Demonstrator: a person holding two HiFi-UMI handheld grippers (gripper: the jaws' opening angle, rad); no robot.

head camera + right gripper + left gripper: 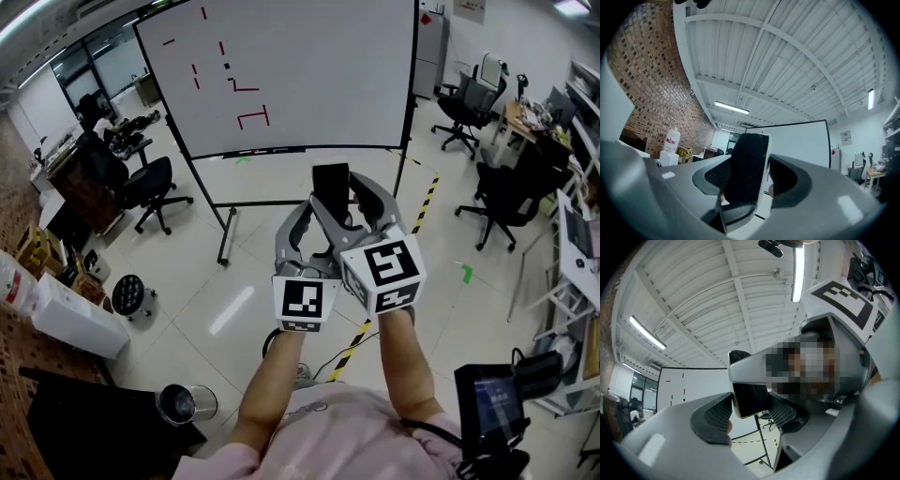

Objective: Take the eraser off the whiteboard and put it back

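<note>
I hold both grippers up side by side in front of the whiteboard (281,75), which carries short red marks. The black eraser (330,183) stands at their tips, clear of the board. In the left gripper view the eraser (750,399) sits between both pads of my left gripper (750,411), and a jaw of the other gripper crosses above it. In the right gripper view the eraser (747,164) stands upright between the pads of my right gripper (750,176), felt face to the left pad. In the head view the left gripper (317,208) and right gripper (352,192) overlap.
The whiteboard's stand legs (225,234) rest on the tiled floor ahead. Black office chairs (150,187) stand at the left and at the right (502,192). Yellow-black tape (427,202) runs across the floor. A round bin (183,403) and a white box (70,319) are near left.
</note>
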